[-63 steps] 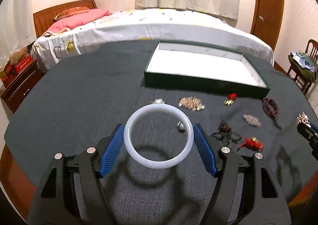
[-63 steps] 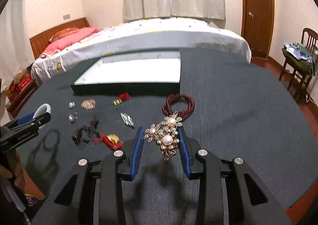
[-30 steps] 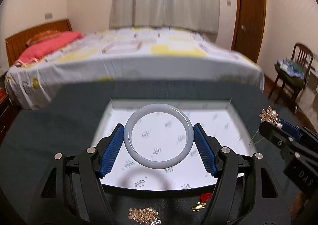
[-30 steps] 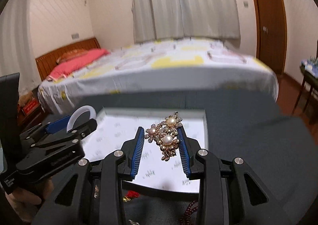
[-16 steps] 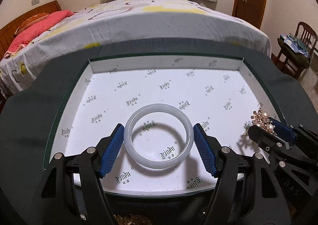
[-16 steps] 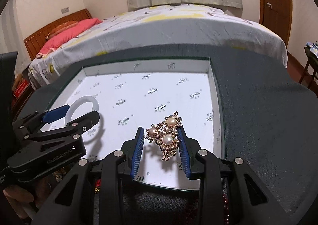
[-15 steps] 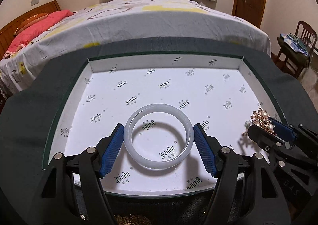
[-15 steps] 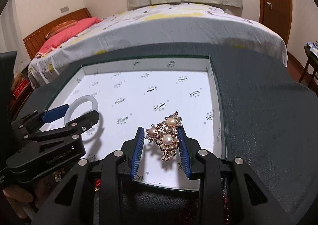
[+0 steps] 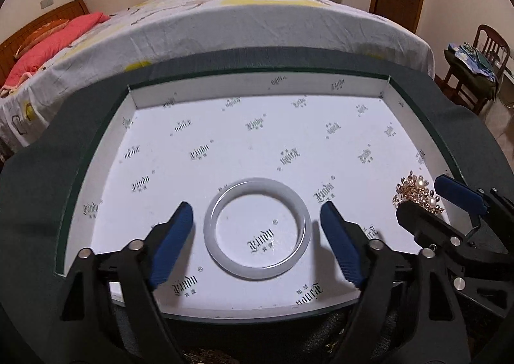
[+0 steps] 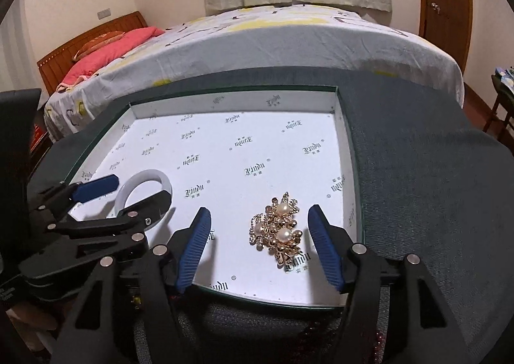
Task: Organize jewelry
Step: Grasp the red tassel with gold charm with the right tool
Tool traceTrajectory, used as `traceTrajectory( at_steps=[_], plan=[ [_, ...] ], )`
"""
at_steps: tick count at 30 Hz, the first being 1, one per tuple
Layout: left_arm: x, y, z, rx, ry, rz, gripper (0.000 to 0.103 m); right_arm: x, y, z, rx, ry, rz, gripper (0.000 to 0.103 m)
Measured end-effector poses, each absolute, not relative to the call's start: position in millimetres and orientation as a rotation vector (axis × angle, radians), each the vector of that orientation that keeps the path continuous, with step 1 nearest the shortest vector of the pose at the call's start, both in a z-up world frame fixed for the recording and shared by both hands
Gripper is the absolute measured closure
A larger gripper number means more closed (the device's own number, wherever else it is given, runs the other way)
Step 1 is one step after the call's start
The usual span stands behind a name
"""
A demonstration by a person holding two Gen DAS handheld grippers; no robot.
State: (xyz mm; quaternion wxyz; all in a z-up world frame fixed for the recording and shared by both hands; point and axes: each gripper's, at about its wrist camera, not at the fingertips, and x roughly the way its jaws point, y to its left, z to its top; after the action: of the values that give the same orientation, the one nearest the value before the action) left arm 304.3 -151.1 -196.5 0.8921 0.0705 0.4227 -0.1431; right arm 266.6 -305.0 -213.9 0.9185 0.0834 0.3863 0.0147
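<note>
We had just let go: left gripper (image 9: 257, 229) opening off the bangle (image 9: 257, 232), right gripper (image 10: 258, 245) off the brooch (image 10: 279, 233), both now lying in the tray (image 9: 257, 86).

A round desk (image 9: 48, 177) under dark grey-green cloth carries a shallow box (image 9: 257, 86) — green outside, white printed lining within; it sits near the middle, its far wall toward the bed; at the desk's near edge, just before the box, lie small pieces of jewelry (image 10: 321, 336) — dark red beads, mostly hidden.
</note>
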Motion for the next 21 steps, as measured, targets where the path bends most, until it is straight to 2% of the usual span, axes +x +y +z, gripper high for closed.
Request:
traceTrajectory(
  at_steps=[5,12,17,21],
  plan=[
    [298.6,-142.5,-177.2,0.111,0.828,-0.293,0.015,252.1,-309.7,-195.5,0.2,0.744,0.021,0.041],
    [265.7,-123.6,-144.2,0.085,0.722,-0.259,0.015,212.0,-302.1,-174.3,0.189,0.688,0.036,0.041],
    [222.6,-101.7,-129.9,0.095,0.637,-0.201,0.015,177.7,-294.0,-176.6,0.194,0.678,0.04,0.041],
    [193.4,-81.3,-131.0,0.065,0.643,-0.16,0.015,152.4,-281.6,-185.8,0.171,0.681,0.053,0.042]
  ],
)
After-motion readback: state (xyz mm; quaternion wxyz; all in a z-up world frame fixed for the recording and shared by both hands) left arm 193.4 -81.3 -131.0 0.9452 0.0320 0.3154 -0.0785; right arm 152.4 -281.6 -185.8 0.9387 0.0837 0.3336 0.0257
